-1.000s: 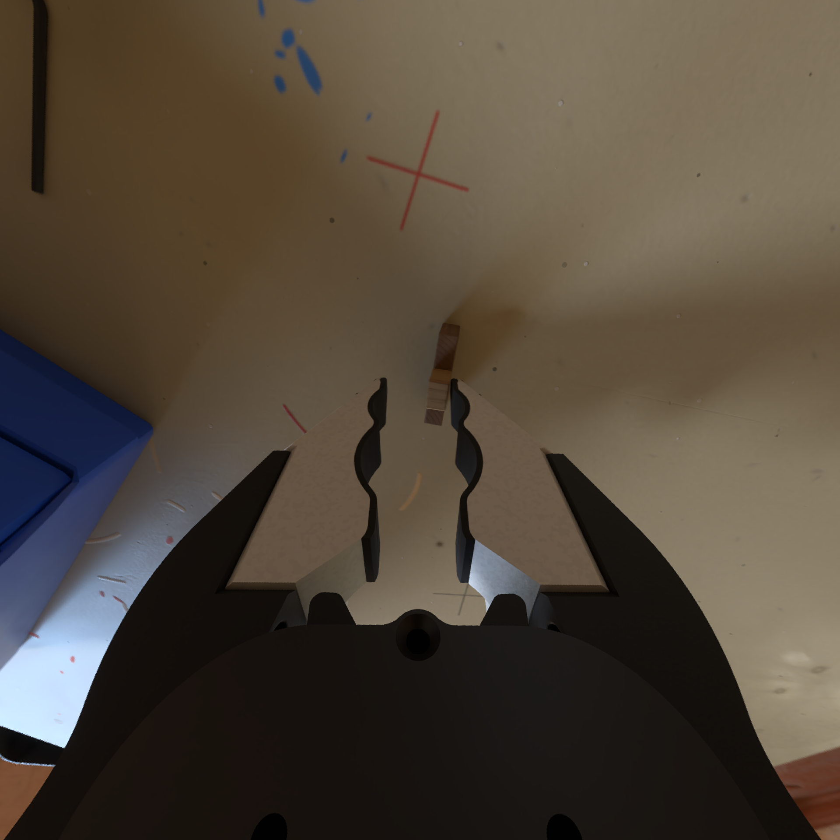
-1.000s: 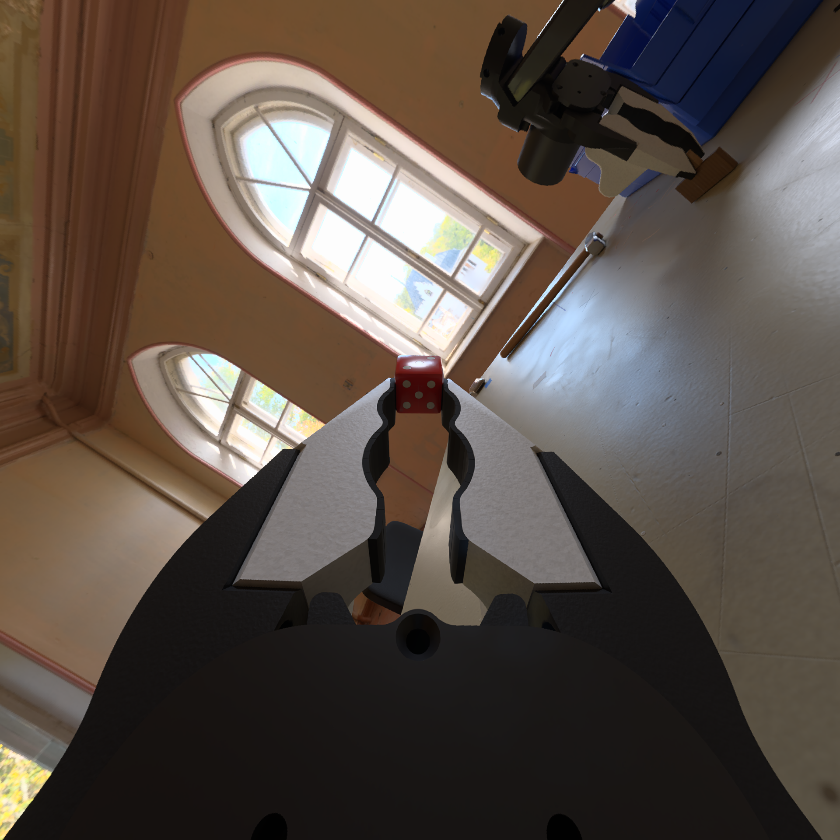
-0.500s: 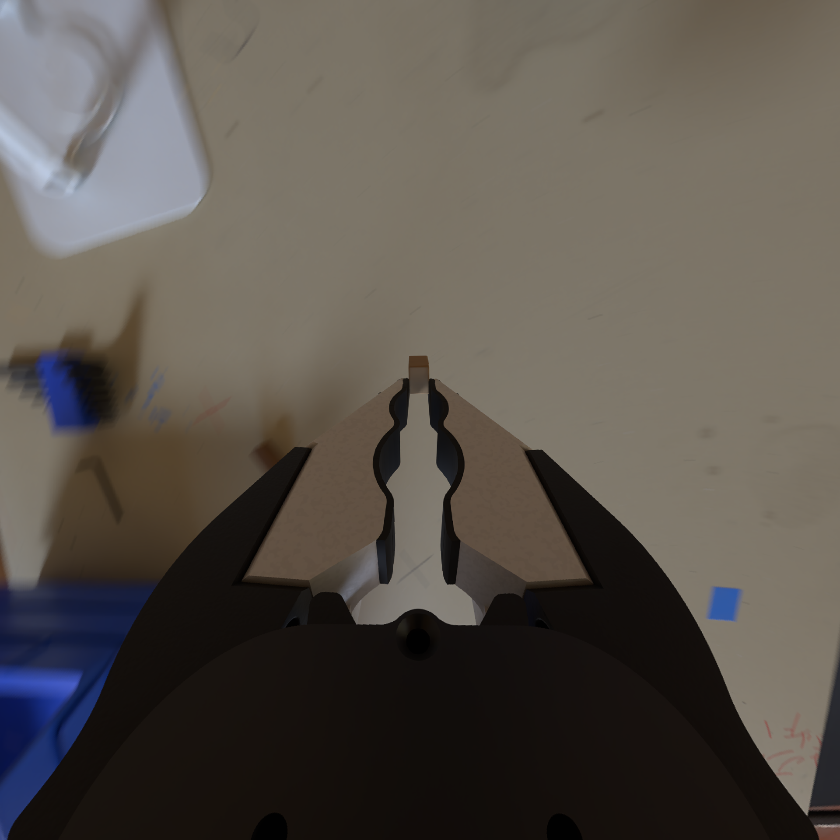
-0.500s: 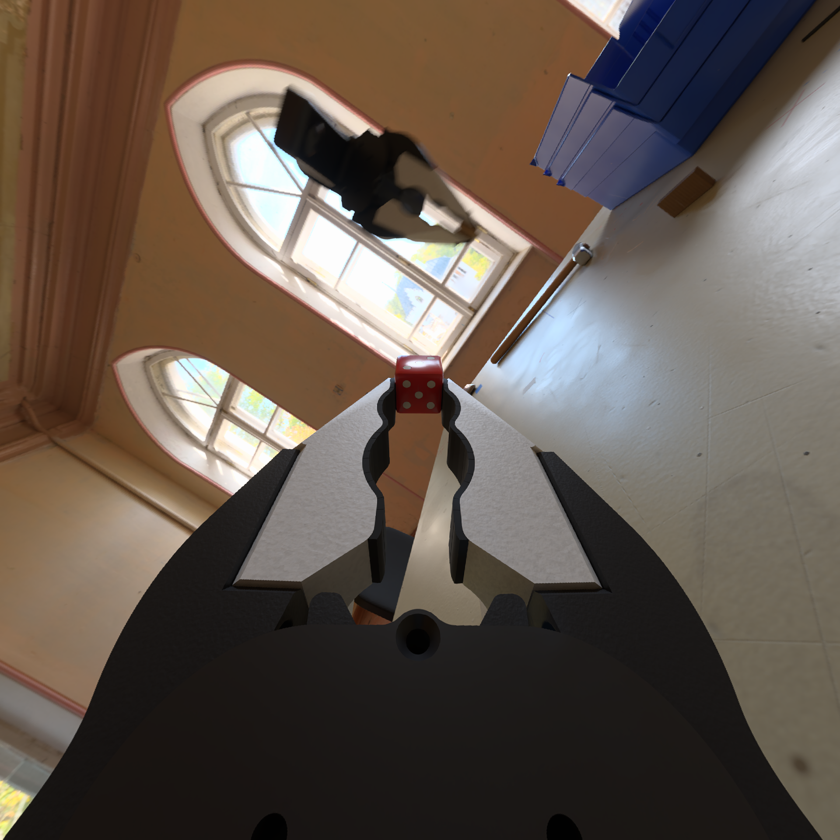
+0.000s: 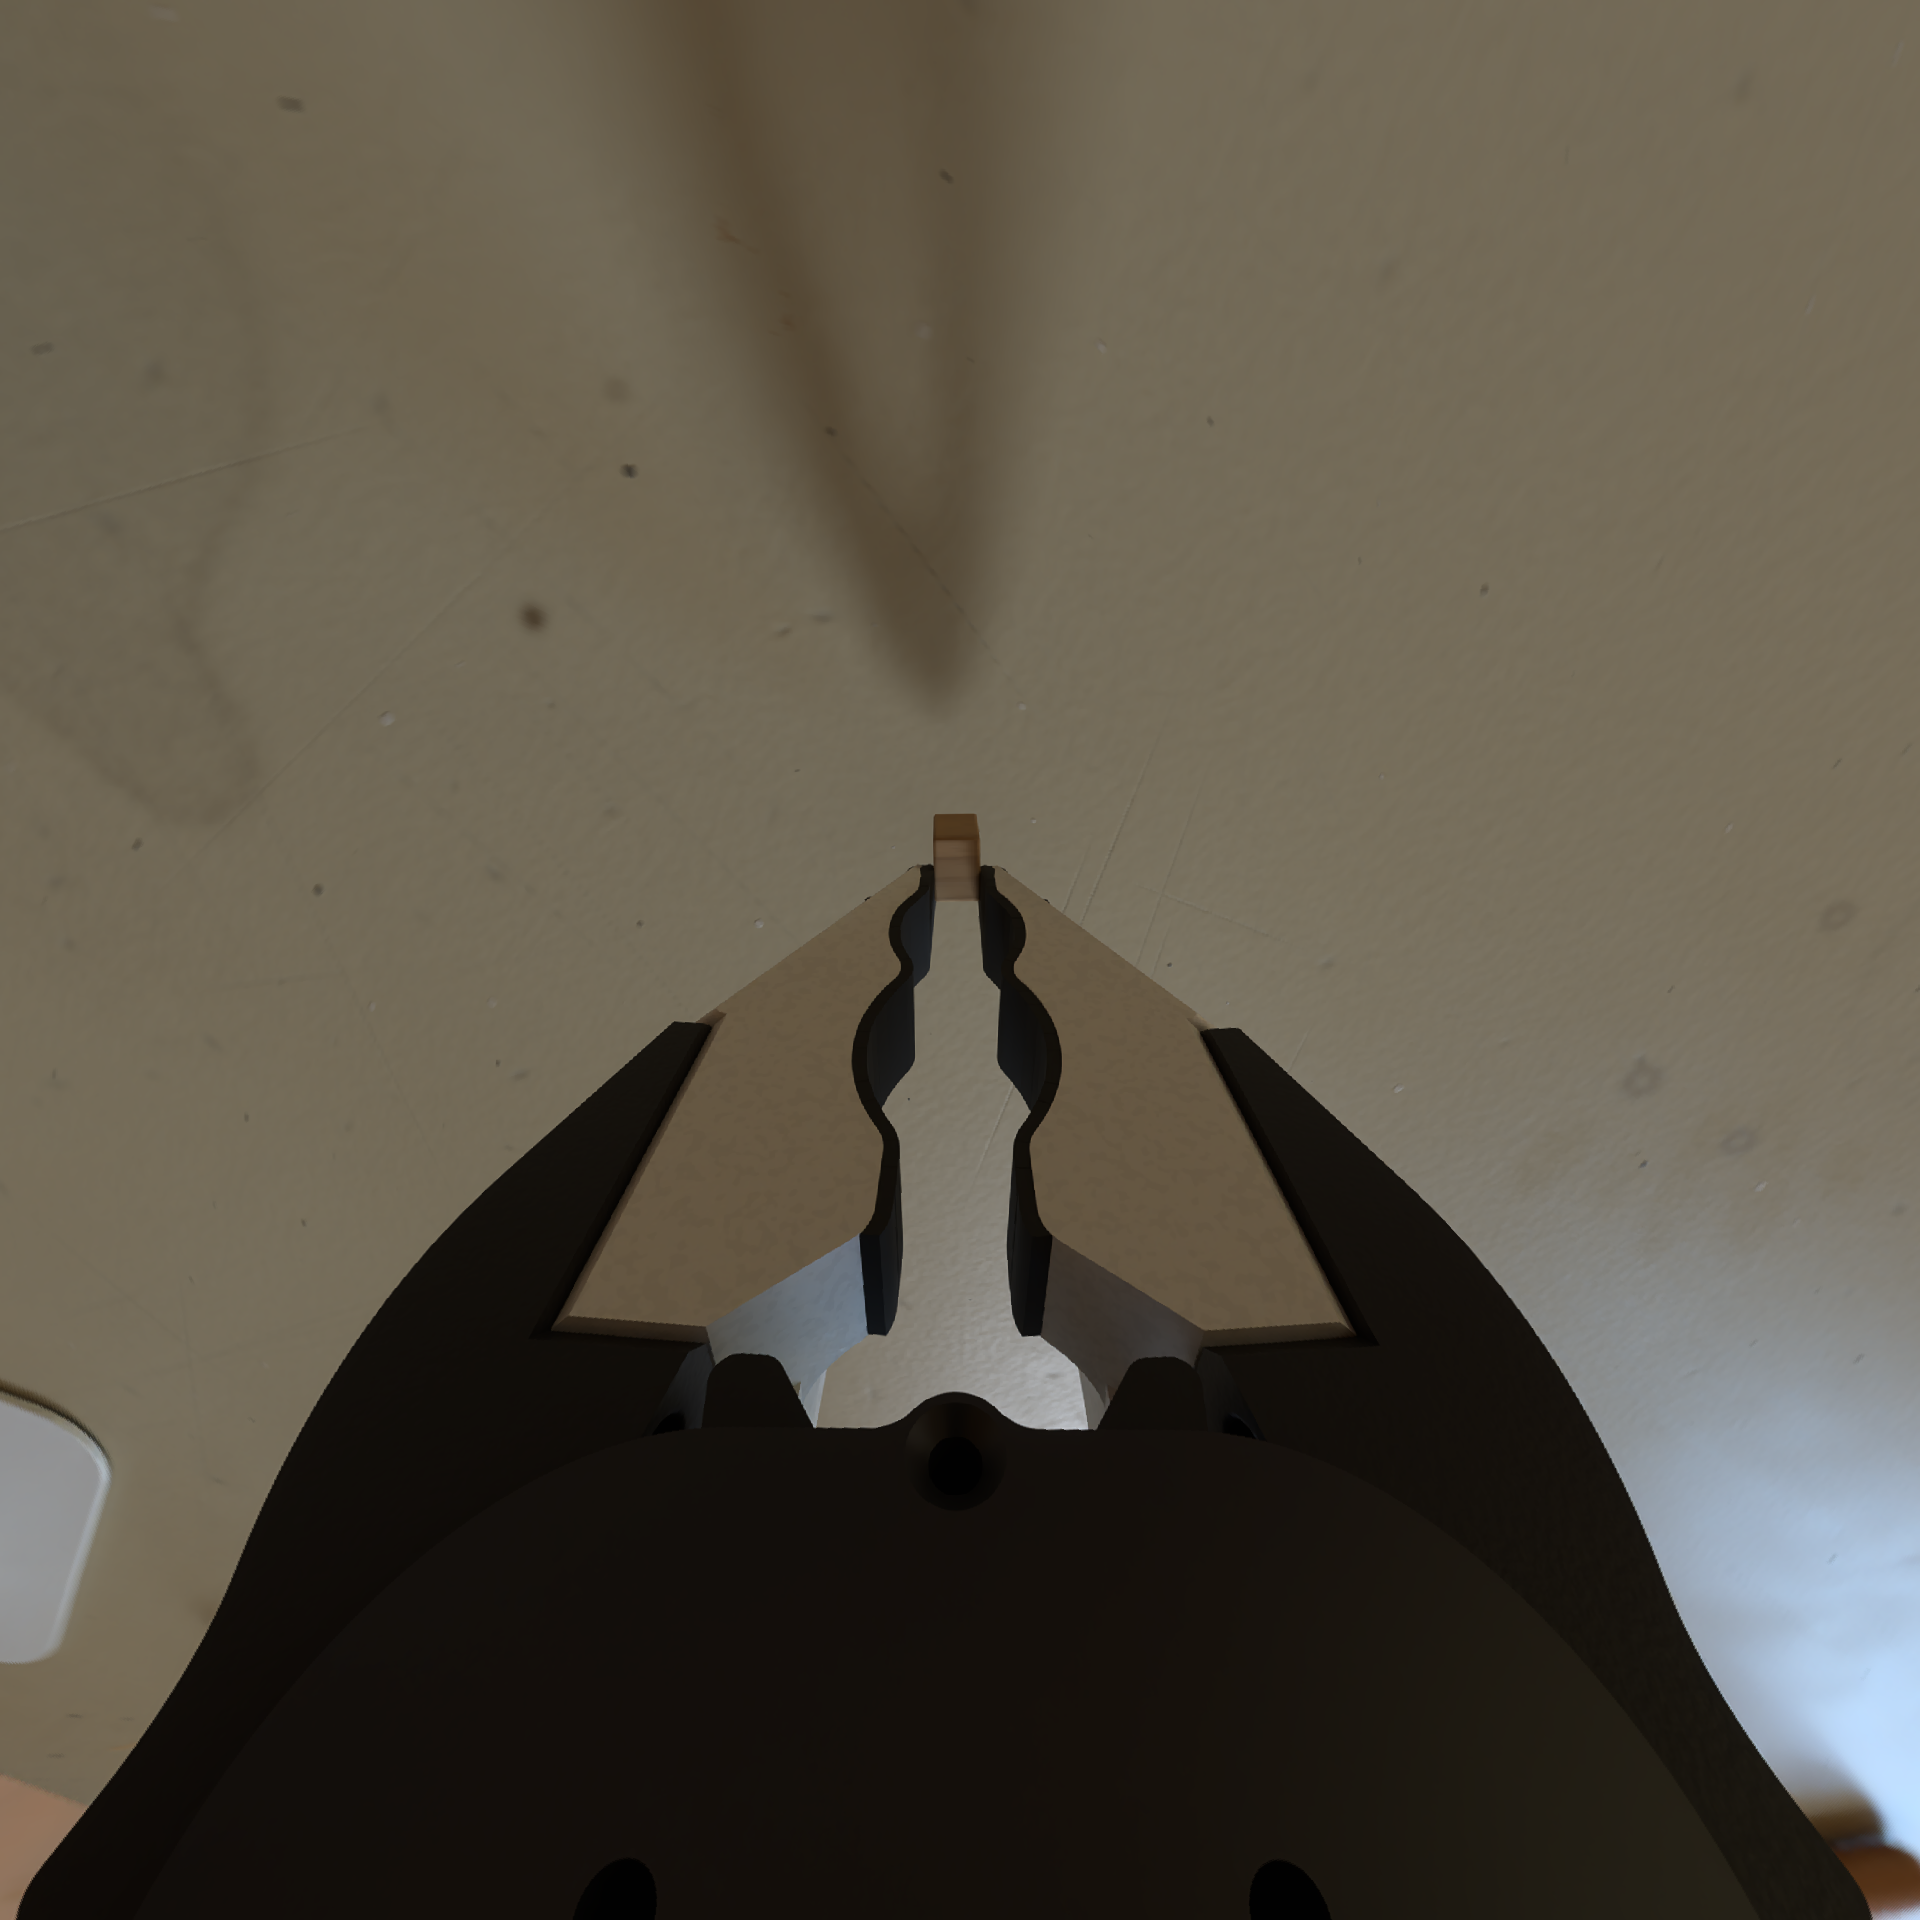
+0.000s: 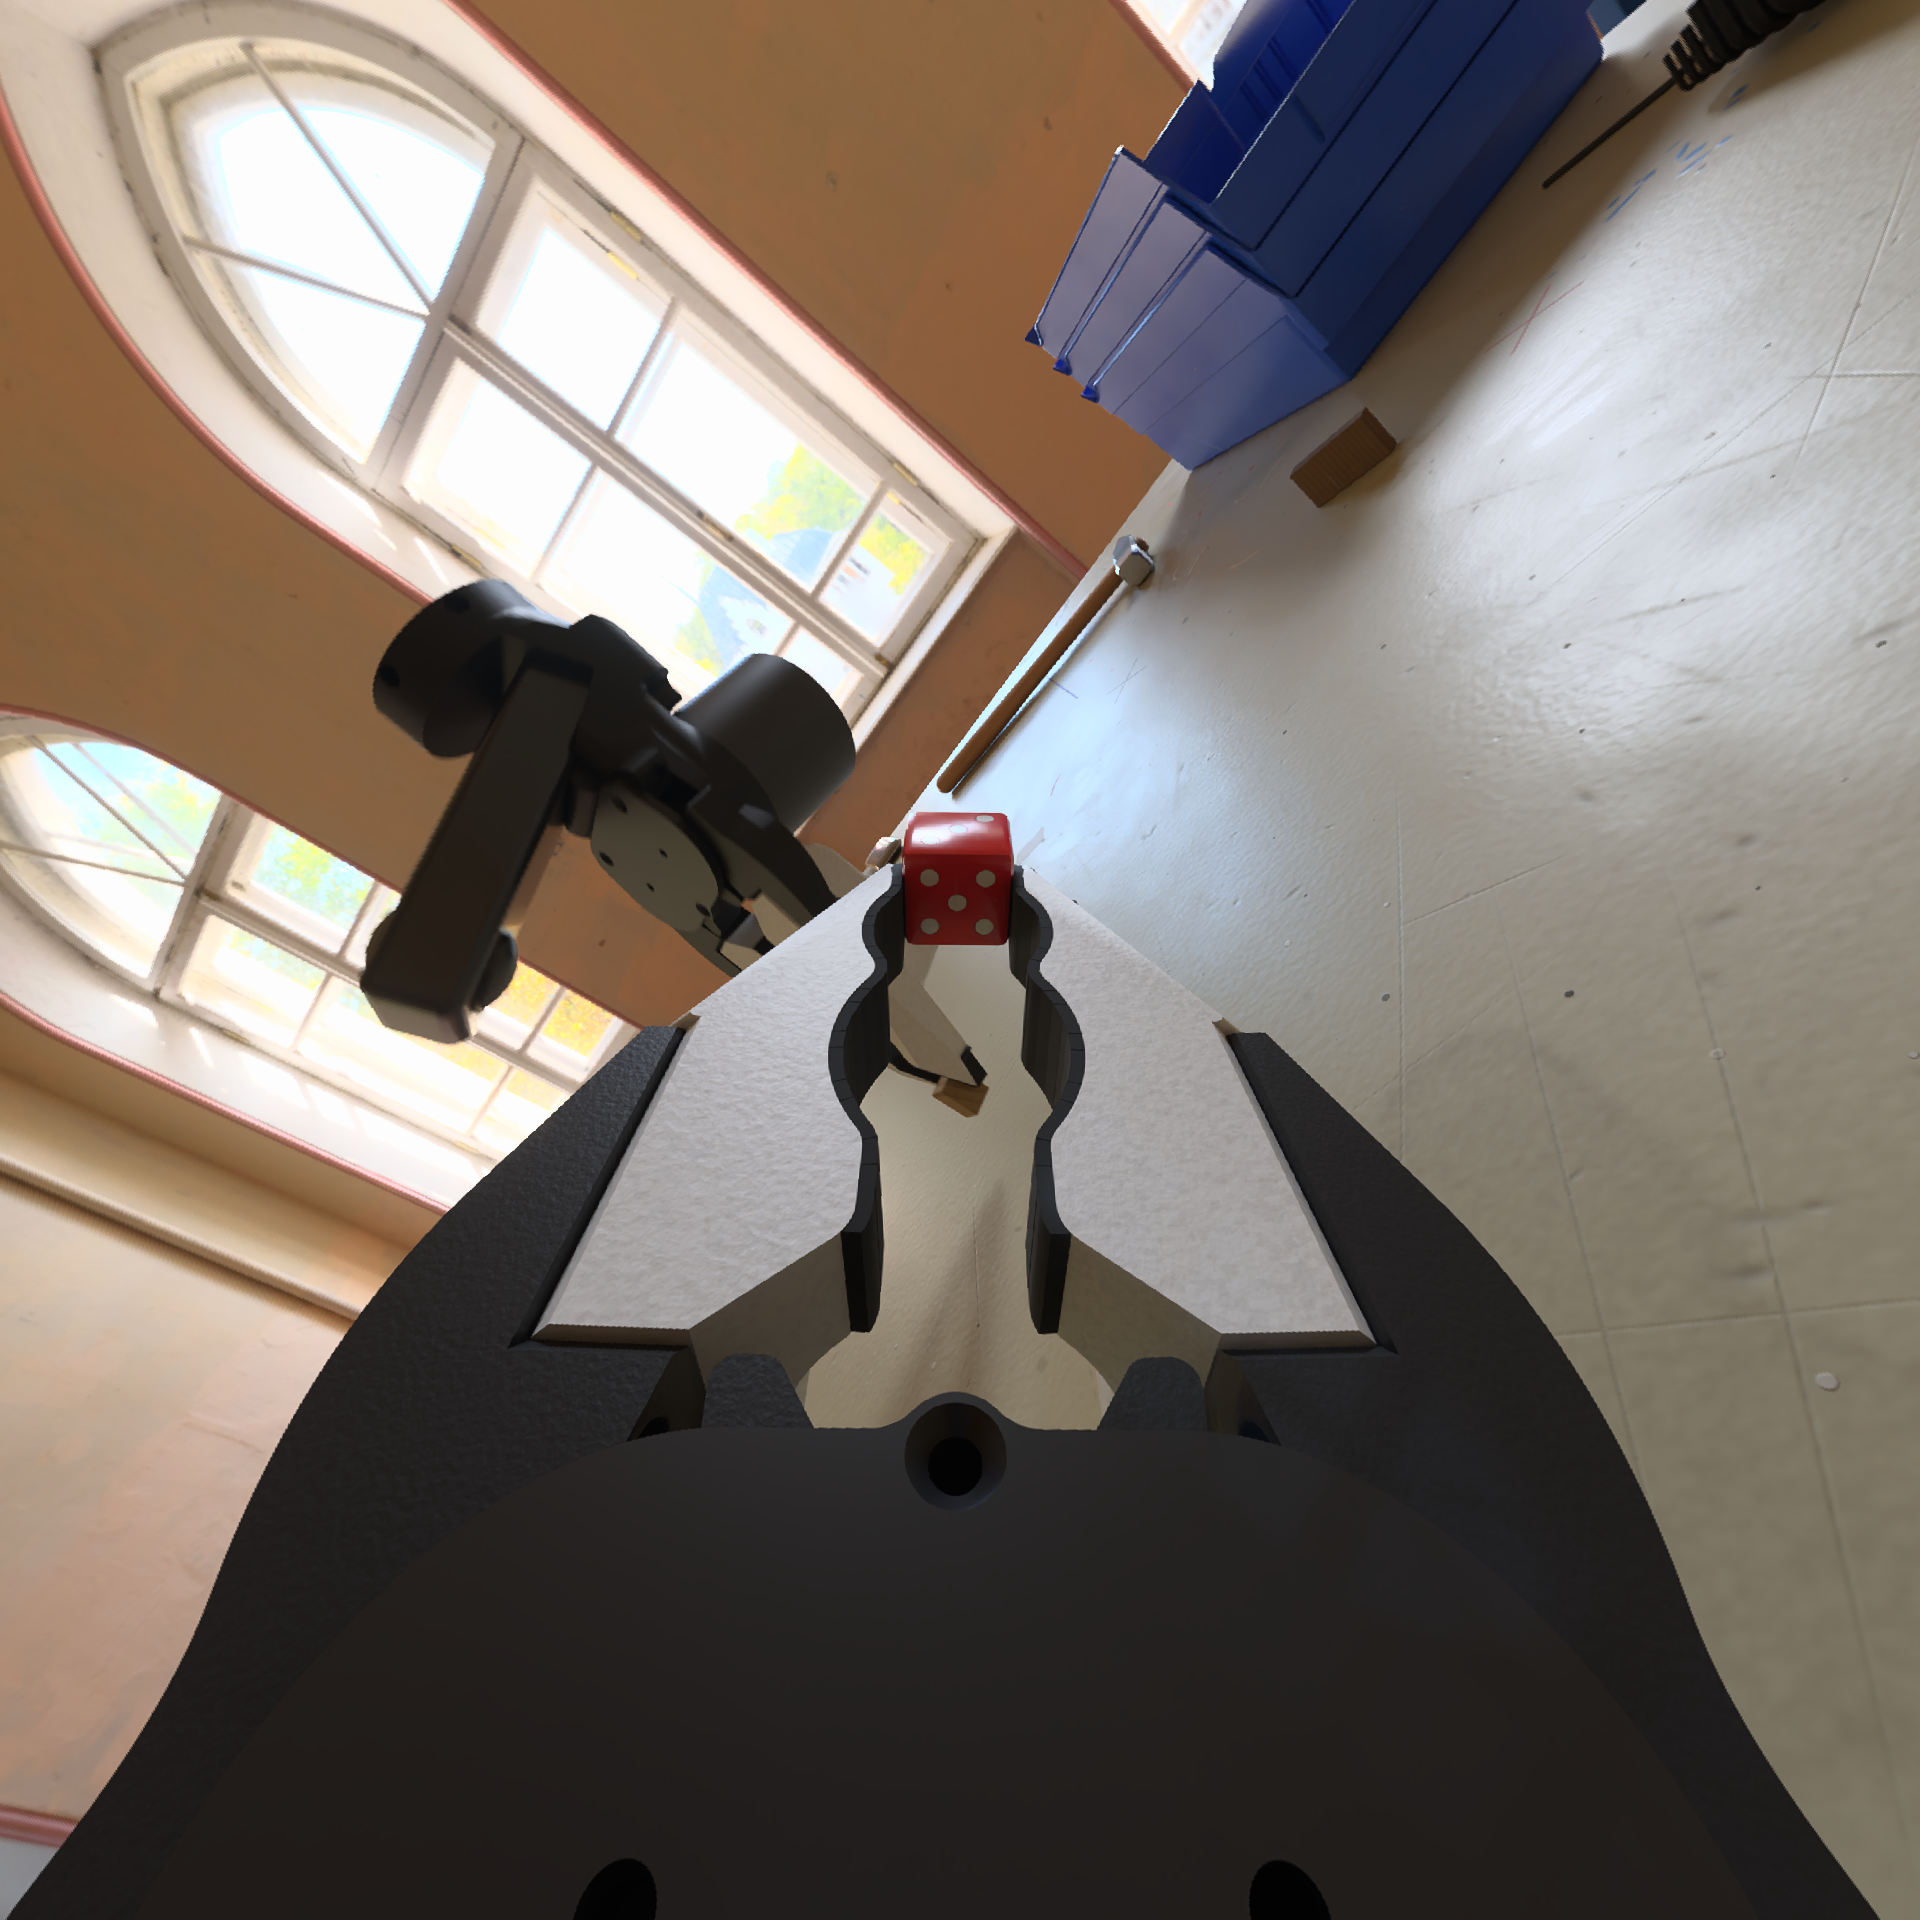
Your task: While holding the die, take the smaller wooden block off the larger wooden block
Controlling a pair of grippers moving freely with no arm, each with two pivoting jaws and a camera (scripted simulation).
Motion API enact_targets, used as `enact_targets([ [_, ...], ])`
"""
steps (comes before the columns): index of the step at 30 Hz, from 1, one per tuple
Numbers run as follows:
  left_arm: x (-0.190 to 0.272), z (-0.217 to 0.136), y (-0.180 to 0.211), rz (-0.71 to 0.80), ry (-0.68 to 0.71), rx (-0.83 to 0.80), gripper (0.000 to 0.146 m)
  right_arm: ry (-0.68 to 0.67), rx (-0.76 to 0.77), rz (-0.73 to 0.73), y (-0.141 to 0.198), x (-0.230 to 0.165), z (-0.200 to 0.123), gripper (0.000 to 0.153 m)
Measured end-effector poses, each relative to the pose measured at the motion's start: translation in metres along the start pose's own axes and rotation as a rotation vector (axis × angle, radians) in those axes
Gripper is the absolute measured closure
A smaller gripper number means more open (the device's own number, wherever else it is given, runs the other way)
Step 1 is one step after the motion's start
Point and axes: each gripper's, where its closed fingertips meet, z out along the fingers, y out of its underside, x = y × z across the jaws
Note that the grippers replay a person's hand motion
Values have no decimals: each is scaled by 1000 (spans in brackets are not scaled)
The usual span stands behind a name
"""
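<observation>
Above the table (image 5: 1455, 416), left hand-held gripper (image 5: 957, 871) pinches the smaller wooden block (image 5: 956, 854); right hand-held gripper (image 6: 957, 883) pinches the die (image 6: 956, 879).

die (image 6: 956, 878): showing red faces with white dots
small block (image 5: 956, 854): showing pale tan wood with faint grain lines
large block (image 6: 1342, 457): showing light brown wood with a finely lined end
left gripper (image 5: 956, 883): wearing a black body, with beige fingers edged in black
right gripper (image 6: 956, 883): wearing a dark grey body, with white fingers edged in black
table (image 5: 1455, 520): appearing cream, speckled with small dark spots and fine scratches
bins (image 6: 1278, 239): showing deep blue
hammer (image 6: 1039, 665): showing a brown handle and a silver head
wall (image 6: 831, 104): glowing orange-brown around white window frames
</observation>
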Motion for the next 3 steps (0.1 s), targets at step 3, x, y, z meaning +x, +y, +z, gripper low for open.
enact_targets([
  [3, 5, 9, 0, 84, 32, -40, 138, 2, 0, 9, 0, 1, 0, 134],
])
